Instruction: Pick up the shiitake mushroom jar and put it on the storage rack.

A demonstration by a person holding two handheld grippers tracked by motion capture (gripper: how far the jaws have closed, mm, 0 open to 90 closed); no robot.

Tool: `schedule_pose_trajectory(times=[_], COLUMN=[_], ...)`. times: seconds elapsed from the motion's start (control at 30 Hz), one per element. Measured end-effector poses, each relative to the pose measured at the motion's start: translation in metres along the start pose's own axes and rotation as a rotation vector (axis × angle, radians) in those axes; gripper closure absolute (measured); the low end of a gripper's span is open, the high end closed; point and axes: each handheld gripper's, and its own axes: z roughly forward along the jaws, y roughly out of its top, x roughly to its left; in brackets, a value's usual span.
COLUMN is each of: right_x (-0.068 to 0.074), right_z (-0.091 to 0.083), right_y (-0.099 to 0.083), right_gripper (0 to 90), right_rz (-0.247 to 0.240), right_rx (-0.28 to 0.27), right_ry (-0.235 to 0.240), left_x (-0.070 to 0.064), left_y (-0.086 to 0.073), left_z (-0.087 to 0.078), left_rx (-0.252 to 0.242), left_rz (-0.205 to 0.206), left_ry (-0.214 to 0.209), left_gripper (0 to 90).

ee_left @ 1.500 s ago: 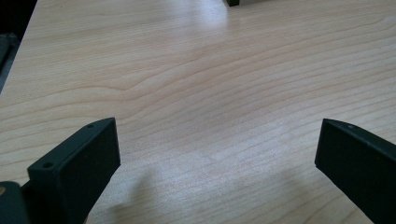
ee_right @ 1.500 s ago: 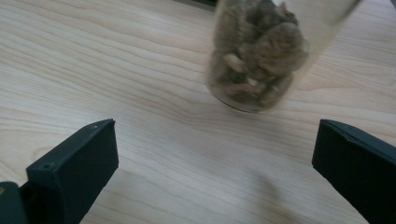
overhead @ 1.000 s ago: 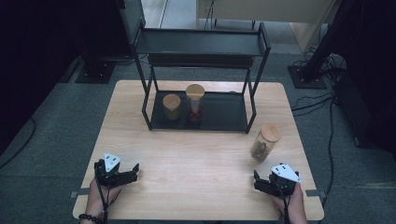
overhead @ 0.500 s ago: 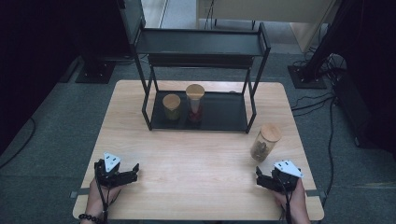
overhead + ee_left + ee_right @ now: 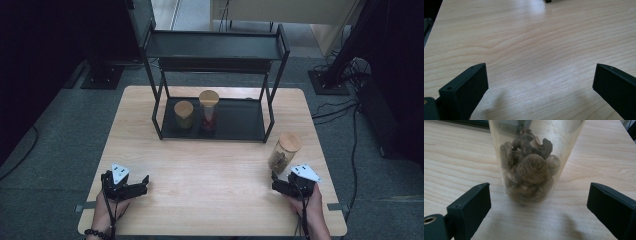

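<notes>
A clear glass jar (image 5: 283,152) with a wooden lid stands on the wooden table (image 5: 210,170) at the right, holding brown dried pieces (image 5: 529,170). My right gripper (image 5: 278,183) sits just in front of it, open, its jaws wide on either side of the jar's base (image 5: 537,195) without touching. My left gripper (image 5: 142,185) rests open near the table's front left, and its own view (image 5: 539,82) has bare wood between the jaws. On the black rack's lower shelf (image 5: 240,122) stand a short jar with green contents (image 5: 183,114) and a taller jar with red contents (image 5: 208,110).
The black two-tier metal rack (image 5: 215,47) stands at the back middle of the table. Cables (image 5: 345,107) lie on the grey floor to the right. Each gripper is held by a hand (image 5: 312,212) coming in from the front edge.
The right gripper has moved forward to the jar, which now stands between its open jaws. The left gripper has stayed put.
</notes>
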Motion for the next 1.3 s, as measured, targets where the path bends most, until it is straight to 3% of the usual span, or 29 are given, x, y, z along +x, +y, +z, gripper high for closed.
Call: schedule_pose_trajectory(times=[0.2, 0.6, 0.73, 0.93, 1.3], right_x=[0.002, 0.002, 0.000, 0.000, -0.001], right_z=[0.005, 0.007, 0.007, 0.008, 0.006], right_y=[0.004, 0.019, 0.024, 0.035, 0.049], right_gripper=[13.1, 15.1, 12.5, 14.9, 23.0], right_rz=[-0.013, -0.012, 0.005, -0.016, -0.006], right_rx=[-0.005, -0.019, -0.021, -0.025, -0.035], right_ry=[0.013, 0.033, 0.061, 0.054, 0.052], left_x=[0.000, 0.000, 0.000, 0.000, 0.001], left_y=[0.000, 0.000, 0.000, 0.000, 0.000], left_z=[0.000, 0.000, 0.000, 0.000, 0.000], left_rx=[0.002, 0.004, 0.004, 0.005, 0.006], left_rz=[-0.002, -0.002, 0.001, 0.000, -0.002], left_ry=[-0.005, -0.007, -0.006, -0.007, -0.014], left_gripper=[0.3, 0.3, 0.3, 0.2, 0.3])
